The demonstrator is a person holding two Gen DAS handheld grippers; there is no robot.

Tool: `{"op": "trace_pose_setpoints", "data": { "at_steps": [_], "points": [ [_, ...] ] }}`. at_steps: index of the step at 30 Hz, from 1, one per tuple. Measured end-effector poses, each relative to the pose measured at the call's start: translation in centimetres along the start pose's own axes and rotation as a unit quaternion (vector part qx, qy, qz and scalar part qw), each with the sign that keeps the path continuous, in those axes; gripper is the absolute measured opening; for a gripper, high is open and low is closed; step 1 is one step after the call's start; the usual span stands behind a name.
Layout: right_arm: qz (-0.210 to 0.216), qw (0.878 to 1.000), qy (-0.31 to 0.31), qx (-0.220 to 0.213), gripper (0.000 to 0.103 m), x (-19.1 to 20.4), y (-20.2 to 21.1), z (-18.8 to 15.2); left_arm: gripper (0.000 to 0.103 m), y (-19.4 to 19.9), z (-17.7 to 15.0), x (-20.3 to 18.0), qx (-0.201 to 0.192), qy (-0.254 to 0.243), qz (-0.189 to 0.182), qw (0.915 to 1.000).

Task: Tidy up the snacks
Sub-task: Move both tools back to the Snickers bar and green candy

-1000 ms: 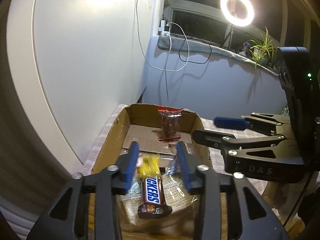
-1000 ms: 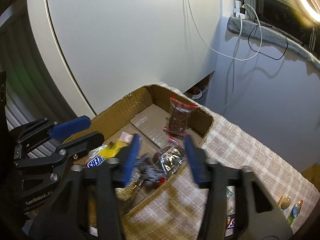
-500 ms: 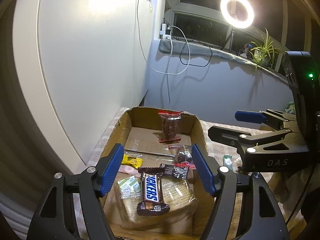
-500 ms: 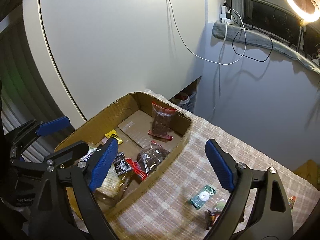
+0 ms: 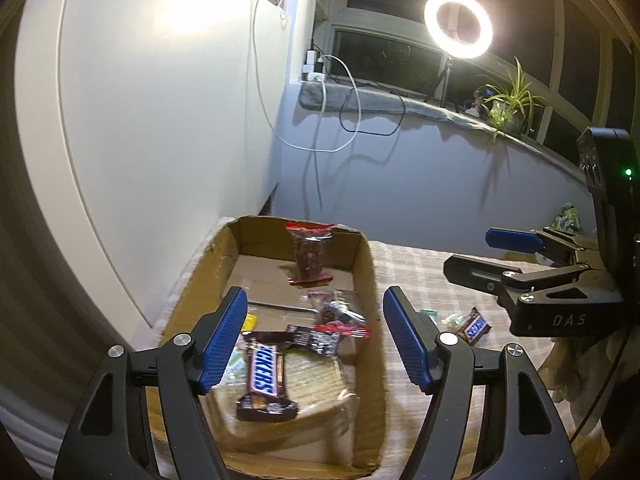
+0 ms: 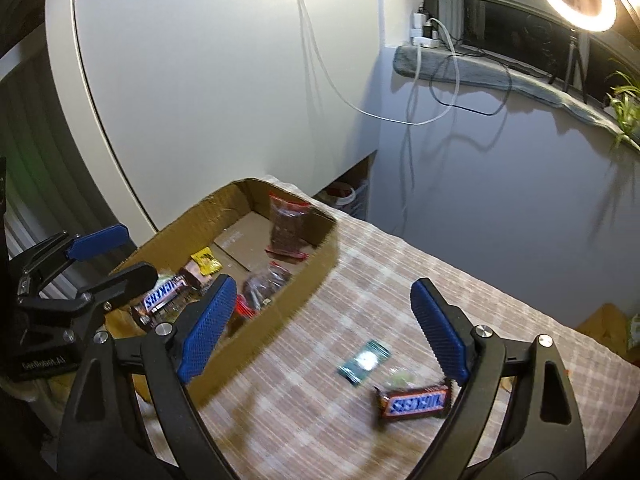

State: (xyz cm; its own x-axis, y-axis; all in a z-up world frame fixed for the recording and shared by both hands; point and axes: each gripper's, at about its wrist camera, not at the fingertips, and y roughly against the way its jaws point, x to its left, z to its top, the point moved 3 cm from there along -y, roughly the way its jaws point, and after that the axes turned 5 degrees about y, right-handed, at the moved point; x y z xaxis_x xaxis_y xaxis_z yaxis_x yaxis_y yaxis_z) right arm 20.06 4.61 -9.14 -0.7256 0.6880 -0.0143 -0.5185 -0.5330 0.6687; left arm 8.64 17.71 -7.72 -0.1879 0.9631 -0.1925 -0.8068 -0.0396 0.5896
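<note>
An open cardboard box (image 5: 200,280) (image 6: 316,276) holds a Snickers bar (image 5: 264,376) (image 6: 164,294), a dark wrapper (image 5: 316,338), a yellow packet (image 6: 206,262) and a red-sealed brown packet (image 5: 310,256) leaning on the far wall. My left gripper (image 5: 316,312) hovers open over the box's near end with nothing between its fingers. My right gripper (image 6: 322,292) is open above the checked tablecloth, just right of the box. On the cloth below it lie a second Snickers bar (image 6: 414,402) (image 5: 474,326) and a small green packet (image 6: 364,362).
The checked tablecloth (image 6: 400,260) runs right of the box to a far edge by the grey wall. A white cabinet front (image 5: 160,120) stands left of the box. White and black cables (image 5: 352,120) hang from the sill. A ring light (image 5: 458,24) and a plant (image 5: 508,100) stand at the window.
Both grippers have opened wide. The right one let dark snack packets fall into the box and moved right over the tablecloth. The left one stayed over the box.
</note>
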Motion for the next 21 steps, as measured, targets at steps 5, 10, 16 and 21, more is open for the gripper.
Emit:
{"op": "trace_pose_setpoints", "data": {
  "at_steps": [5,10,16,21],
  "points": [
    [-0.015,1.0,-0.021,-0.004,0.091,-2.4,1.8,-1.2,0.07,0.0,-0.2,-1.3,0.001,0.001,-0.018,0.9998],
    [-0.032,0.999,-0.038,-0.007,0.091,-5.1,4.1,-2.8,0.07,-0.2,-0.9,-3.3,0.008,-0.011,-0.039,0.9992],
    [-0.056,0.996,-0.07,-0.003,0.091,-9.1,6.4,-5.5,0.07,-1.0,-2.0,-6.2,0.026,-0.026,-0.07,0.9969],
    [-0.074,0.993,-0.095,0.002,0.091,-12.1,8.1,-7.8,0.07,-2.1,-3.0,-8.5,0.043,-0.041,-0.087,0.9945]
  ]
}}
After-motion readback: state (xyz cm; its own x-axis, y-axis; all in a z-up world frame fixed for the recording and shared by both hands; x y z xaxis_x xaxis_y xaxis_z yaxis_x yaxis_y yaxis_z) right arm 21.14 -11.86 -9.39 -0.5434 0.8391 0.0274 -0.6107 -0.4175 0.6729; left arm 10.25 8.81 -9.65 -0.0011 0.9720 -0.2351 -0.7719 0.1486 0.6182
